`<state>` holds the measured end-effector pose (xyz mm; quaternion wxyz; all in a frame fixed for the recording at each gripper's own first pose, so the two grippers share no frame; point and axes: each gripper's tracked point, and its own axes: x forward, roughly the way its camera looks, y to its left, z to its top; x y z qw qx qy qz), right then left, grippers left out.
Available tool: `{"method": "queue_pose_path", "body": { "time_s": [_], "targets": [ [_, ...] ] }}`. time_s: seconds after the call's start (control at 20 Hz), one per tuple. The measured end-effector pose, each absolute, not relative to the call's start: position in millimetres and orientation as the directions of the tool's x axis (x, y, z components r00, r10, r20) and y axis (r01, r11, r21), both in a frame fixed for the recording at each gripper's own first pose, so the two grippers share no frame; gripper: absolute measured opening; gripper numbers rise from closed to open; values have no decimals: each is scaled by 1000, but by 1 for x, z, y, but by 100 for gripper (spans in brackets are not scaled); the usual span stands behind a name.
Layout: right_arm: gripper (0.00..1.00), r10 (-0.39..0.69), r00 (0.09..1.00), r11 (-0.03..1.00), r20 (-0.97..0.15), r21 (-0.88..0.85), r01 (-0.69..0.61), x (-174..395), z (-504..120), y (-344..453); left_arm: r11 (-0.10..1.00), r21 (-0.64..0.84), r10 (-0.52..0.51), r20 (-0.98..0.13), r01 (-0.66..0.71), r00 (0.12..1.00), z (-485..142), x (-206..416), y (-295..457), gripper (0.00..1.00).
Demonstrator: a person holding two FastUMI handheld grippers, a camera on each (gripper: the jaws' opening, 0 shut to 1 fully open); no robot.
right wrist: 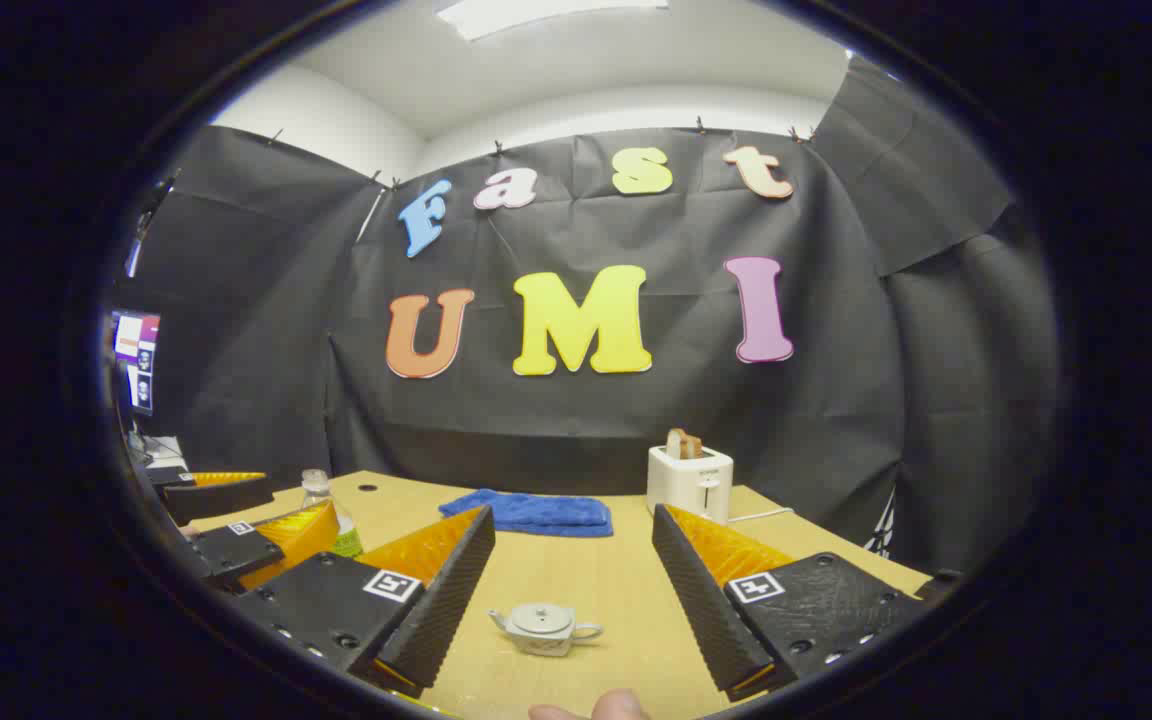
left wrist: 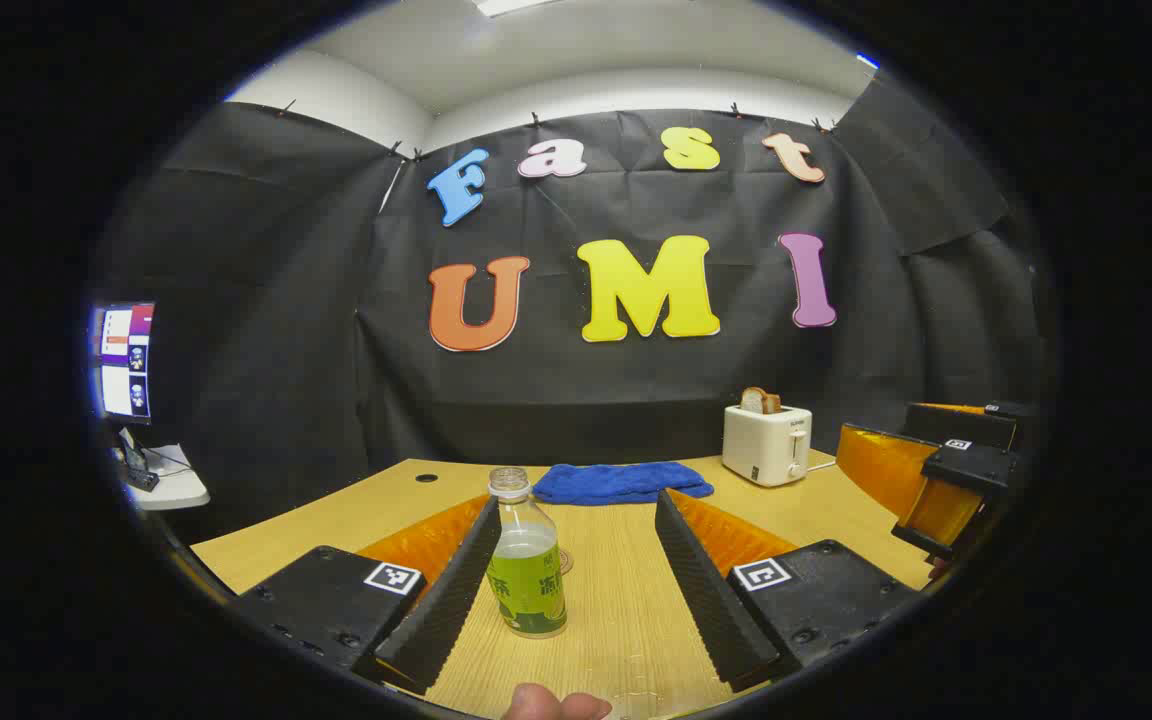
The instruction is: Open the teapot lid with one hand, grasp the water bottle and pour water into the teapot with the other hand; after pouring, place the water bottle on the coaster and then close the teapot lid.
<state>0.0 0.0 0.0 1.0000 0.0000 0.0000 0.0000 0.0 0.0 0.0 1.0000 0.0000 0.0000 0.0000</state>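
Observation:
A clear water bottle (left wrist: 528, 565) with a green label and pale green liquid stands upright on the wooden table (left wrist: 626, 610). It is between the fingers of my left gripper (left wrist: 576, 500), which is open, and close to the left finger; I cannot tell if they touch. A small silver teapot (right wrist: 545, 629) with its lid on sits on the table between the wide-apart fingers of my open right gripper (right wrist: 572, 515). The right gripper view also has the left gripper (right wrist: 236, 525) at far left with the bottle (right wrist: 328, 505) beside it. The right gripper (left wrist: 946, 475) appears at the left gripper view's right edge.
A folded blue cloth (left wrist: 621, 482) lies at the back of the table, and a white toaster (left wrist: 766, 445) holding a bread slice stands to its right. A monitor (left wrist: 123, 360) sits on a side stand at far left. A thumb tip (left wrist: 556, 705) shows at the bottom.

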Motion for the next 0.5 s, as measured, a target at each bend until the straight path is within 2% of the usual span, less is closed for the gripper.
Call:
{"method": "queue_pose_path", "body": {
  "time_s": [0.5],
  "targets": [
    [95, -10, 1000, 1000, 1, -8, 10, 2, -4, -1, 1000, 3, 6, -12, -6, 1000, -1, -2, 7, 97]
  ]
}}
